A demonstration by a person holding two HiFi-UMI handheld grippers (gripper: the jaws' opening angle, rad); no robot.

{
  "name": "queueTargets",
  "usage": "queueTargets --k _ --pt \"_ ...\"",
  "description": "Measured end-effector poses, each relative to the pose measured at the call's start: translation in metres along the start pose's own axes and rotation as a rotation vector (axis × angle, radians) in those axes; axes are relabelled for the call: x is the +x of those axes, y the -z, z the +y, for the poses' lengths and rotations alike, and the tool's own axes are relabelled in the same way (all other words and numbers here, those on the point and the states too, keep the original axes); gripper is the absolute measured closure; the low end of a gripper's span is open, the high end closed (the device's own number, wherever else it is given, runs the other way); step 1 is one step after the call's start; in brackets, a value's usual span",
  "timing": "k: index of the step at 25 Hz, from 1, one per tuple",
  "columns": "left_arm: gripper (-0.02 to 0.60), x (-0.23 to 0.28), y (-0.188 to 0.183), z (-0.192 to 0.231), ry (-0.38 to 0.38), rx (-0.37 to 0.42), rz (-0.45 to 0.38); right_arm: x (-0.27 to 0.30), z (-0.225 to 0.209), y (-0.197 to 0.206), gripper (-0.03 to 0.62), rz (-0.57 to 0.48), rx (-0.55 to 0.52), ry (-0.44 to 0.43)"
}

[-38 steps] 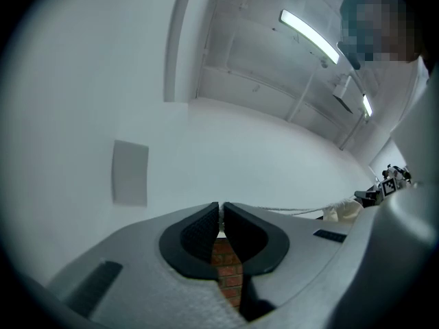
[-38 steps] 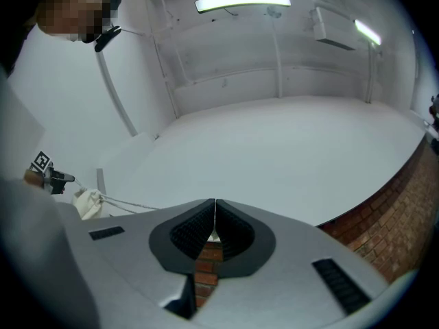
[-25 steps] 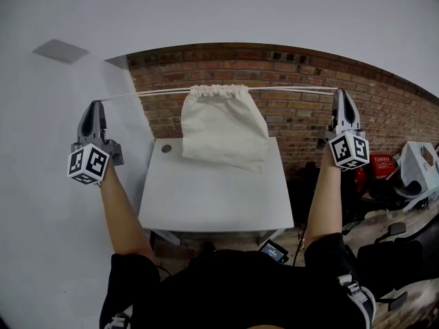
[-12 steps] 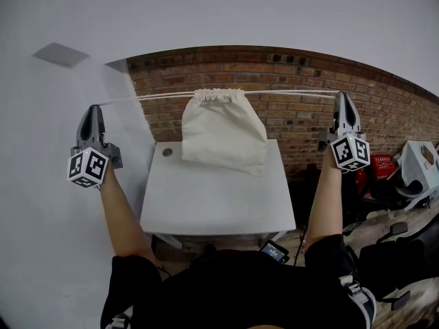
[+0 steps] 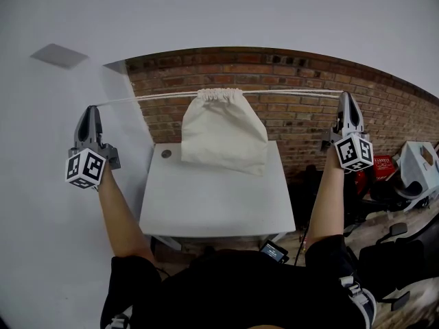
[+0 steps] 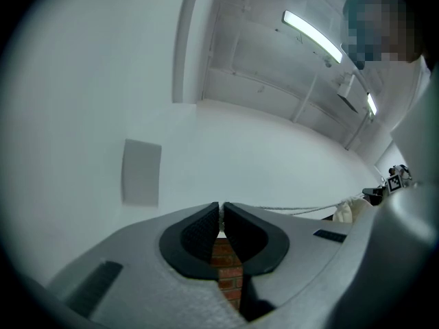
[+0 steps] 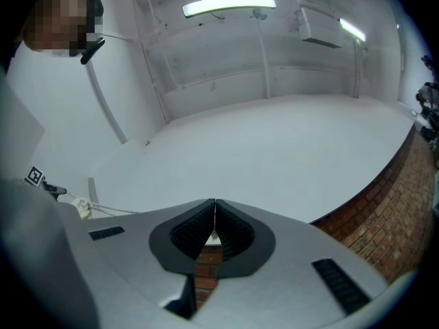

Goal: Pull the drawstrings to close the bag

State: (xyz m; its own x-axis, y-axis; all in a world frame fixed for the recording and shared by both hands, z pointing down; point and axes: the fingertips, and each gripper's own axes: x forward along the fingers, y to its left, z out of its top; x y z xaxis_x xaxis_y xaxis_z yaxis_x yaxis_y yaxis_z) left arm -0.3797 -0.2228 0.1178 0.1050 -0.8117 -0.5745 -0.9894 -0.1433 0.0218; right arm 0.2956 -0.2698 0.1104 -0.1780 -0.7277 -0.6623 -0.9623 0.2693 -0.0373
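Two hand-held grippers: you hold one in each hand, raised and spread wide apart, both angled up and away from you.
Left hand-held gripper (image 5: 90, 108): the jaws are pinched almost together on the left drawstring (image 5: 144, 98). In the left gripper view the cord sits right at the tips.
Right hand-held gripper (image 5: 348, 96): the jaws are closed tight on the right drawstring (image 5: 295, 92), also at the very tips.
Bag (image 5: 223, 132): plain cream cloth hanging from the two taut cords, midway between your grippers. It hangs over the far part of the white counter (image 5: 212, 204), in front of a brick wall (image 5: 302, 118). You cannot tell whether its bottom touches the counter.
Bag mouth (image 5: 219, 94): gathered into a tight ruffle, and it looks closed or very nearly so.
Step in hand: most likely the last outward pull to finish the closure.
How to do it well: pull both sides evenly and straight apart so the bag hangs centred. The grip is only at the tips, so draw smoothly rather than jerk, or a cord may slip free. Stop once the ruffle gathers no further.
Writing: none can be read. No label shows on the bag, and the cubes on both grippers carry only black-and-white square markers.
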Motion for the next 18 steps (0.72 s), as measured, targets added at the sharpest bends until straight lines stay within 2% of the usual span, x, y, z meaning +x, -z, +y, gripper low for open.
queueTargets --k 10,18 --pt "0.546 0.002 0.006 0.005 -0.017 -0.019 0.009 0.001 -0.006 0.011 0.585 0.009 0.037 0.008" --pt "0.546 0.003 0.012 0.010 -0.010 -0.038 0.012 0.003 -0.005 0.023 0.585 0.031 0.051 -0.027"
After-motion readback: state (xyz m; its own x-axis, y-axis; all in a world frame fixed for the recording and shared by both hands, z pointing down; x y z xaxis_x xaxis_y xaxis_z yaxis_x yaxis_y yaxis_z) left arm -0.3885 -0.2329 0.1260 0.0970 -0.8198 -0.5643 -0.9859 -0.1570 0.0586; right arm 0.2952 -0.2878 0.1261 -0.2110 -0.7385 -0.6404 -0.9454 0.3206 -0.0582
